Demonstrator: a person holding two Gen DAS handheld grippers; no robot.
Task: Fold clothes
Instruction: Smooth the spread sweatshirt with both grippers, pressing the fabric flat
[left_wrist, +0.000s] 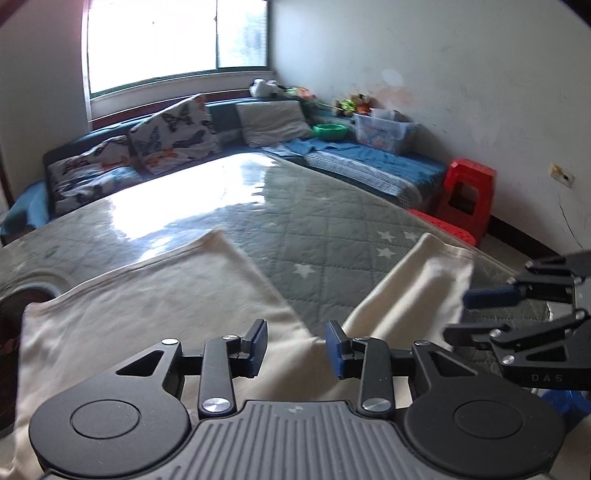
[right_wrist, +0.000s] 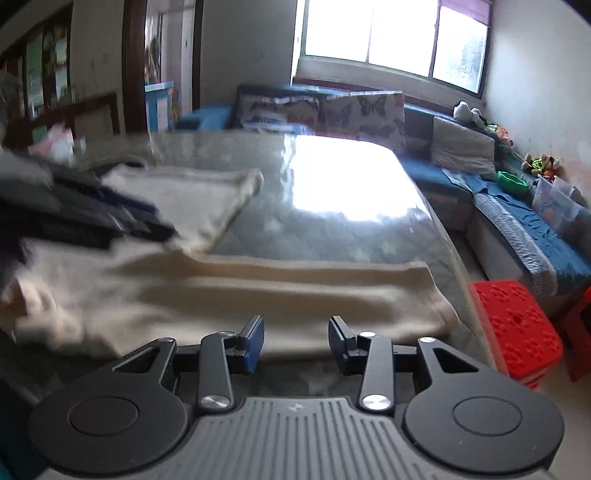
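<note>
A cream garment (left_wrist: 147, 314) lies spread on the table, its body to the left and a sleeve (left_wrist: 417, 291) to the right. My left gripper (left_wrist: 295, 347) is open and empty just above the garment near where body and sleeve meet. My right gripper (left_wrist: 476, 314) shows at the right of the left wrist view, open, beside the sleeve end. In the right wrist view the garment (right_wrist: 258, 291) stretches across in front of my open right gripper (right_wrist: 295, 341), and my left gripper (right_wrist: 110, 218) appears blurred at the left over the cloth.
The table (left_wrist: 332, 221) has a grey-green quilted cover with stars under a glossy sheet. Red plastic stools (right_wrist: 517, 325) stand by its right edge. A blue sofa (left_wrist: 369, 158) with cushions, a green bowl and a clear bin lies behind.
</note>
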